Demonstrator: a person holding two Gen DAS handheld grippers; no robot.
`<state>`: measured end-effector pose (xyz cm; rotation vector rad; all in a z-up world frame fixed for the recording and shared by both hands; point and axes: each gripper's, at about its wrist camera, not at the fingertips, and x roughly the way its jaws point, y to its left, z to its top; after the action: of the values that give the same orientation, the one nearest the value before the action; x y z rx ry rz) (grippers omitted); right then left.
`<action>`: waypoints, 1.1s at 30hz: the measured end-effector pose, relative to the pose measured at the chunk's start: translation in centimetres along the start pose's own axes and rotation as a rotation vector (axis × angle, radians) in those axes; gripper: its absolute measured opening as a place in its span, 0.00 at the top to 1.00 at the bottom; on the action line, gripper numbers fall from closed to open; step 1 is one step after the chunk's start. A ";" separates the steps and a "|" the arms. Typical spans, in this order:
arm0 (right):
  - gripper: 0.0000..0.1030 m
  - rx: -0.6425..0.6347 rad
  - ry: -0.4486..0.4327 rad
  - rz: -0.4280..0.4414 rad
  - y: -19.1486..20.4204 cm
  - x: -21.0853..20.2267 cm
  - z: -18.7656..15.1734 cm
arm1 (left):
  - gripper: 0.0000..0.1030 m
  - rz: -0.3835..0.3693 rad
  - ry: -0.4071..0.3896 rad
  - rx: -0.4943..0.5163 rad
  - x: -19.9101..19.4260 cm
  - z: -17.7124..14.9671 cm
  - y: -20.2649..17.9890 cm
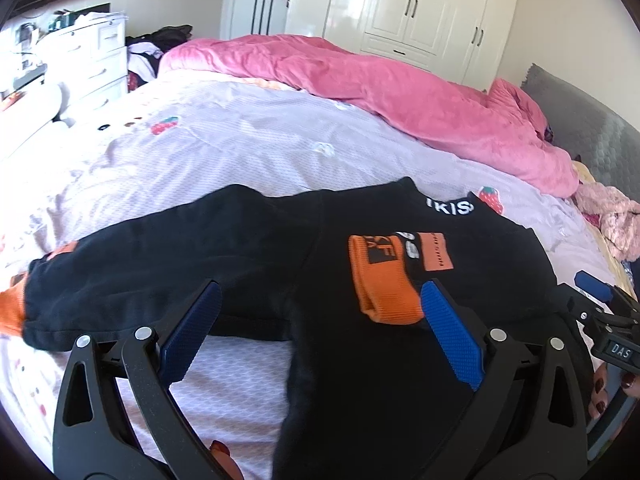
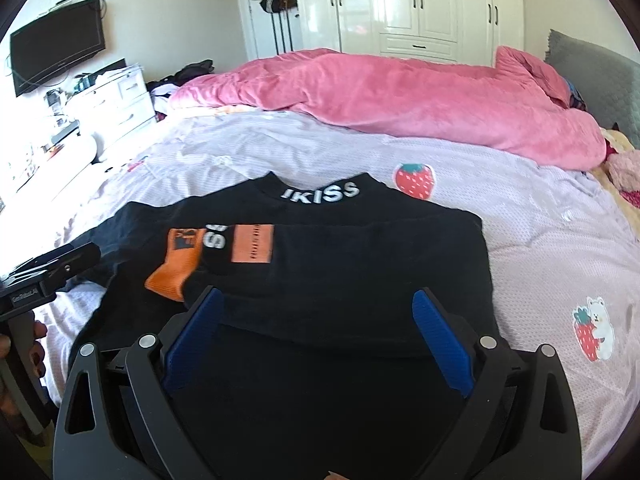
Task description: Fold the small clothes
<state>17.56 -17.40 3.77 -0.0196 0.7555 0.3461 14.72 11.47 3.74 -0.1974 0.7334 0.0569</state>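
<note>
A small black sweatshirt with white collar lettering and orange cuffs lies flat on the bed. One sleeve is folded across the chest, its orange cuff on the front. The other sleeve stretches out to the left, ending in an orange cuff. My left gripper is open and empty, just above the shirt's lower left part. In the right wrist view the sweatshirt fills the middle and my right gripper is open and empty over its lower hem. The right gripper also shows at the left view's right edge.
The bed has a pale lilac sheet with strawberry prints. A pink quilt is heaped along the far side. A grey headboard stands at right. White drawers and a wall TV are at left, white wardrobes behind.
</note>
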 end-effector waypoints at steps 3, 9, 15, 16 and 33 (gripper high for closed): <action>0.07 -0.010 -0.010 0.012 1.1 -0.3 0.2 | 0.09 0.026 -0.008 -0.011 -0.4 -0.2 0.9; 0.07 -0.031 -0.026 0.038 3.6 -0.6 0.6 | 0.09 0.045 -0.016 -0.054 -1.3 -0.5 3.2; 0.07 -0.039 -0.019 0.073 6.2 -0.2 0.7 | 0.09 0.057 -0.027 -0.102 -2.1 -0.8 5.4; 0.07 -0.046 -0.019 0.075 6.7 -0.2 0.7 | 0.09 0.061 -0.029 -0.109 -2.2 -0.8 5.8; 0.06 -0.087 0.002 0.159 14.3 0.6 1.3 | 0.09 0.244 -0.087 -0.249 -4.3 -1.3 13.6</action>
<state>14.29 -3.53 5.83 -0.0420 0.7457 0.5298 9.02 24.65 3.53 -0.3399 0.6600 0.3878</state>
